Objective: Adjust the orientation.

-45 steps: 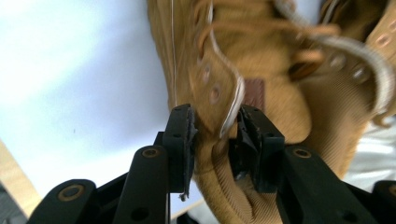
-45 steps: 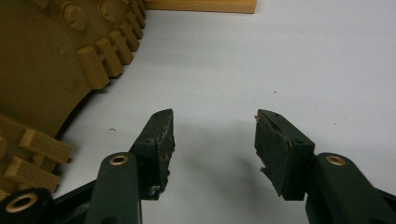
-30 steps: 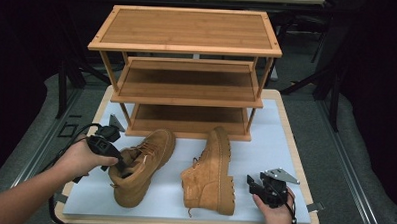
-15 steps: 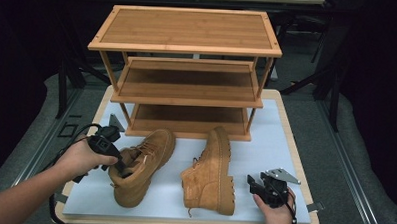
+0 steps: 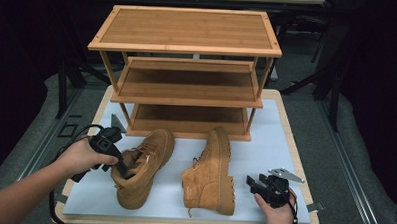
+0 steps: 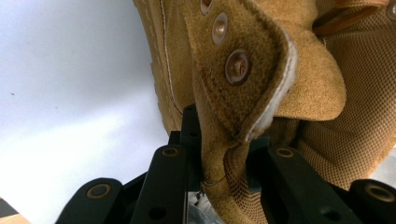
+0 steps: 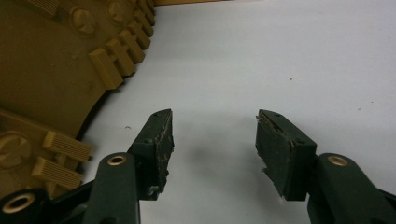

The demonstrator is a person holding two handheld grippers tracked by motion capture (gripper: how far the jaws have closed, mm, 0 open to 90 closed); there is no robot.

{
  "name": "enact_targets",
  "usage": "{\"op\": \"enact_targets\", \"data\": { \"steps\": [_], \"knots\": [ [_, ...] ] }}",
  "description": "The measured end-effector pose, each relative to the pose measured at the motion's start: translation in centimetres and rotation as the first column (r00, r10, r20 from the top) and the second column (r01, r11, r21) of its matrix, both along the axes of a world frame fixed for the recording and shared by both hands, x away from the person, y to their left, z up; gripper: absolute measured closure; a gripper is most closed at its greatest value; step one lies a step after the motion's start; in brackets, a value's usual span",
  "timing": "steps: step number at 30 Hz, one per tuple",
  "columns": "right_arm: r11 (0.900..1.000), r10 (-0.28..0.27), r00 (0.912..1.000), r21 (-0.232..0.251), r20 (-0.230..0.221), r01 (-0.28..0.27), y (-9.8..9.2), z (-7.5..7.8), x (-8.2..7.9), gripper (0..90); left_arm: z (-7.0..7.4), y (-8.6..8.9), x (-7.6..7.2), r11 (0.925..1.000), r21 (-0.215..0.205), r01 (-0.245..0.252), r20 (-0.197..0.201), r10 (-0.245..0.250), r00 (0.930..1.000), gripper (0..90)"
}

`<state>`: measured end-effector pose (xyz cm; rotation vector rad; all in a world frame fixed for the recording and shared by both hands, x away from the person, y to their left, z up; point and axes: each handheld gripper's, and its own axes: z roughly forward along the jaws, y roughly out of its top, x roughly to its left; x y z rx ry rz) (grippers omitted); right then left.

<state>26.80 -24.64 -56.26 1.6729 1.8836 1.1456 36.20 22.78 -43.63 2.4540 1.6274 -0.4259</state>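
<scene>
Two tan boots sit on the white surface in the lower half of the high view, just in front of a wooden shoe rack with three shelves. The left boot stands on its sole, and its toe points up and to the right, toward the rack. The left tongs are at the back top edge of this boot. Their jaws have just been closing, and in the left gripper view the boot's soft collar is pinched between them, so they are gripping the boot. The right boot lies on its side in the lower middle of the frame, with its bumpy sole facing right. The right tongs rest low on the surface in the lower right, just beside that sole but not touching it. In the right gripper view their jaws stand open with bare white surface between them, and the bumpy sole shows at the upper left.
</scene>
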Motion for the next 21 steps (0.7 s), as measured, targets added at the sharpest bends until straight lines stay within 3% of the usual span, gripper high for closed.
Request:
{"op": "enact_targets", "data": {
  "steps": [10, 13, 15, 16, 18, 20, 21],
  "knots": [
    [1.000, 0.012, 0.9999, -0.003, 0.001, -0.012, 0.0, 0.0, 0.0, 46.9, 0.2, 0.6, 0.0, 0.9932, -0.102, -0.058, -0.031, 0.055, 0.9980, 77.8],
    [1.000, 0.010, 0.9999, -0.006, -0.007, -0.010, -0.2, 0.1, -0.1, 47.0, 0.5, 1.0, 0.0, 0.9858, -0.142, -0.090, -0.041, 0.085, 0.9956, 78.5],
    [1.000, 0.008, 1.0000, -0.003, -0.006, -0.008, -0.2, 0.2, -0.1, 47.0, 0.6, 1.2, 0.0, 0.9770, -0.178, -0.117, -0.052, 0.109, 0.9926, 78.8],
    [1.000, 0.008, 1.0000, -0.003, -0.006, -0.008, -0.2, 0.2, -0.1, 47.0, 0.6, 1.2, 0.0, 0.9770, -0.178, -0.117, -0.052, 0.109, 0.9926, 78.9],
    [1.000, 0.006, 1.0000, 0.002, -0.002, -0.006, -0.2, 0.2, -0.1, 47.0, 0.6, 1.4, 0.1, 0.9677, -0.212, -0.137, -0.063, 0.126, 0.9900, 78.9],
    [1.000, 0.005, 1.0000, 0.003, 0.001, -0.005, -0.2, 0.2, -0.1, 46.9, 0.6, 1.9, 0.0, 0.9520, -0.265, -0.153, -0.083, 0.136, 0.9873, 79.1],
    [1.000, 0.005, 1.0000, 0.003, 0.001, -0.005, -0.2, 0.2, -0.1, 46.9, 0.6, 1.9, 0.0, 0.9520, -0.265, -0.153, -0.083, 0.136, 0.9873, 79.2]
  ]
}}
